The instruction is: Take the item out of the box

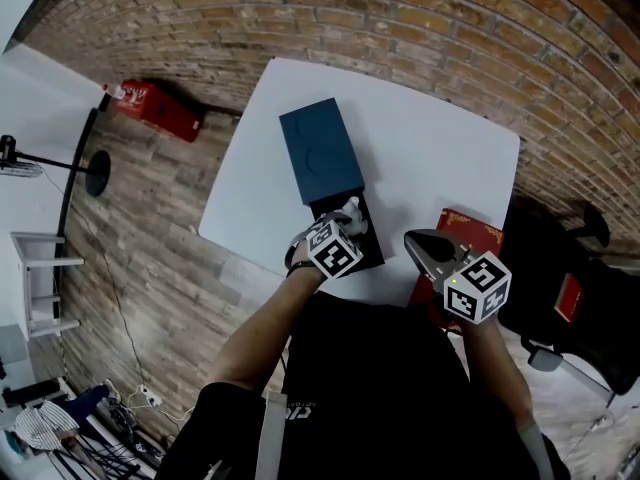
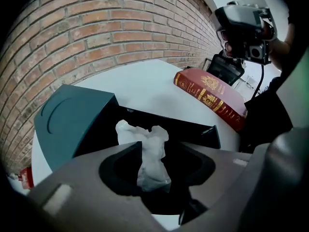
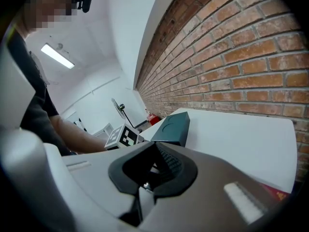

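A dark teal box lid [image 1: 318, 153] lies slid back on the white table [image 1: 430, 148], baring a black inner tray [image 1: 374, 253]. A crumpled white item [image 1: 350, 211] stands in the tray. My left gripper [image 1: 345, 224] points steeply down into the tray, open, its jaws either side of the white item [image 2: 149, 149] without pressing it. In the left gripper view the lid [image 2: 72, 120] is at left and the tray wall [image 2: 193, 129] behind. My right gripper [image 1: 420, 244] hovers to the right, above a red book [image 1: 470, 230], jaws together and empty.
The red book [image 2: 210, 96] lies at the table's near right corner. A red canister [image 1: 155, 108] and a fan stand [image 1: 95, 173] are on the wooden floor at left, a white shelf [image 1: 40, 278] further left. A black chair [image 1: 570, 278] stands at right. A brick wall runs behind.
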{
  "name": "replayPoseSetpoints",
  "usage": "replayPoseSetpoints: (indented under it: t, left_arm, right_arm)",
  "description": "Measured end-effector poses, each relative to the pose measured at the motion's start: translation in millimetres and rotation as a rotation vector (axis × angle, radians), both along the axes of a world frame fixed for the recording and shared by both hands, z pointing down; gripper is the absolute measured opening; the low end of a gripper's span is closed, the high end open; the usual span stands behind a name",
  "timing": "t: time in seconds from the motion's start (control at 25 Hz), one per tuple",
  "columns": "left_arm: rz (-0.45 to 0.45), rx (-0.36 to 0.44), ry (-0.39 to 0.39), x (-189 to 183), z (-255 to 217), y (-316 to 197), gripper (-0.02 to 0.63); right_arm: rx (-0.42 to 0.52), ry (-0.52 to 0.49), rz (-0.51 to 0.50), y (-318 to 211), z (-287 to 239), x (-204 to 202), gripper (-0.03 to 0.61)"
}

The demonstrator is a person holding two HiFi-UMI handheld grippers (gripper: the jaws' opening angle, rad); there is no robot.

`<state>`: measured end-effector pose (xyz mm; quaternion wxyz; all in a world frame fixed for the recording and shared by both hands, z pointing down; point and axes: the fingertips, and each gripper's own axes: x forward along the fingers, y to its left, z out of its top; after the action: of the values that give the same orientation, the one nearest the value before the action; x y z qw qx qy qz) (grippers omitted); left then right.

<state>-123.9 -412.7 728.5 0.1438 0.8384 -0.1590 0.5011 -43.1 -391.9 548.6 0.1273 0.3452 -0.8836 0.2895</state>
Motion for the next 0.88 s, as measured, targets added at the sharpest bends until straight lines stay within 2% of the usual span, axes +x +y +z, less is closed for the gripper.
replayPoseSetpoints:
  t: [0.12, 0.24, 0.44, 0.68, 0.88]
  left_arm:
    - [0.024, 0.005, -0.044, -1.0, 3.4, 2.3, 0.199]
    - [0.043, 0.050, -0.100, -3.5, 6.0, -2.7, 0.146]
    - [0.011, 0.087, -0.120, -8.0, 0.9, -8.5, 0.110]
    - [-0.100, 0.126, -0.025, -12.4, -40.1, -10.6, 0.055]
    - [-0.207, 0.188, 0.067, -13.1, -83.7, -11.6, 0.054]
  right_arm:
    - [-0.001, -0.010, 0.022, -0.4, 0.6, 8.9, 0.000]
    - [0.001, -0.021, 0.037, 0.3, 0.3, 15.2, 0.000]
    - [0.002, -0.040, 0.046, 5.8, 0.7, 23.5, 0.000]
    - [-0.007, -0.057, 0.043, 18.2, 1.0, 31.2, 0.000]
    - [0.005, -0.059, -0.019, 33.8, 0.3, 27.0, 0.000]
